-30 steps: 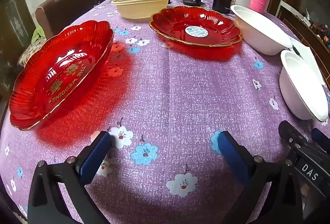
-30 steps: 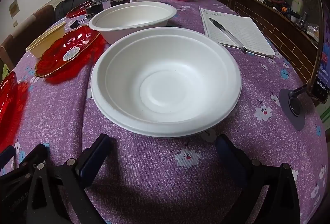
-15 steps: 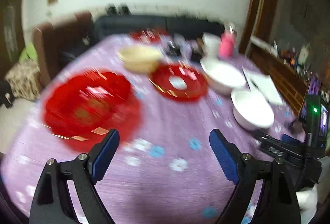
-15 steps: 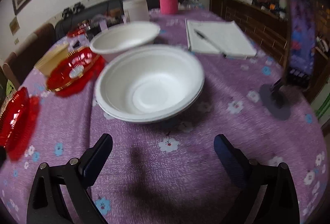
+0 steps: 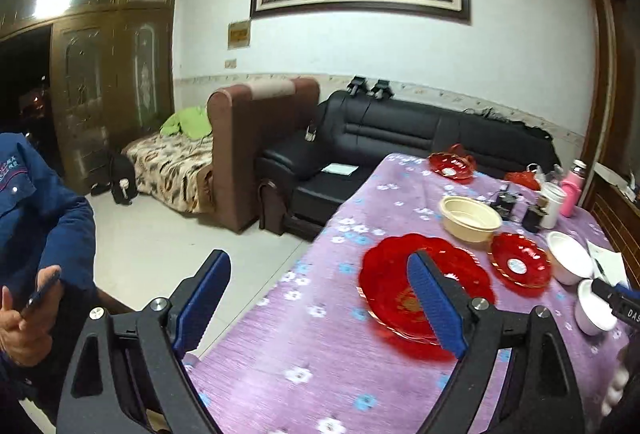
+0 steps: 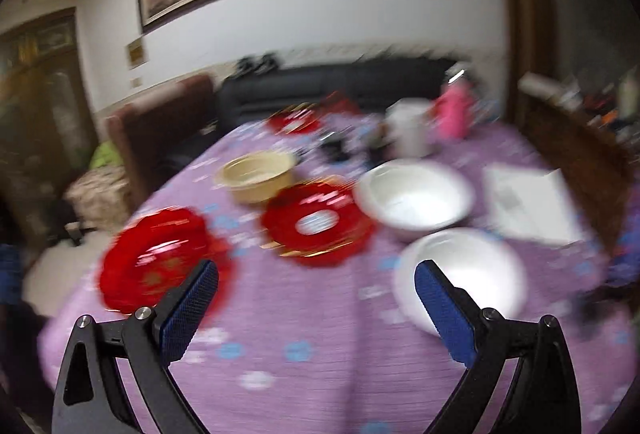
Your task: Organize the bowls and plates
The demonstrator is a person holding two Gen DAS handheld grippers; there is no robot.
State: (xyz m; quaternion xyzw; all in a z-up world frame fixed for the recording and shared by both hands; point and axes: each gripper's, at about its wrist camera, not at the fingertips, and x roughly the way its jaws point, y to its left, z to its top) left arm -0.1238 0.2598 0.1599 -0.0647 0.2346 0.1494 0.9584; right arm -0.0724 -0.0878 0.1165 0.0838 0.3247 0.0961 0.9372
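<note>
The left tongs (image 5: 318,300) stood wide apart with nothing between the blue pads; the jaws had just been opening a little further. Behind their right finger lay the large red plate (image 5: 394,284), flat on the purple flowered cloth of the bench (image 5: 304,346), near the bench's left edge. Past it sat a smaller red plate (image 5: 519,265) with a white sticker in its middle, and just beyond that a cream bowl (image 5: 471,218). A third red plate (image 5: 453,165) lay at the far end, close to the black sofa (image 5: 404,132). Two white bowls stood along the right side: the farther white bowl (image 5: 569,261) just beside the stickered plate, the nearer white bowl (image 5: 591,308) partly cut off by the tip of the other tool at the frame's edge. A pink bottle (image 5: 571,190) and a white jar (image 5: 551,203) stood behind them. At the far left a hand (image 5: 18,318) from a blue sleeve held a dark phone.

The right wrist view was badly blurred, yet the right tongs (image 6: 316,312) showed plainly as spread wide and holding nothing. Their right finger overlapped the nearer white bowl (image 6: 472,274) in the picture, probably without touching it. An open notebook (image 6: 528,200) lay on the cloth to the right of the bowls
</note>
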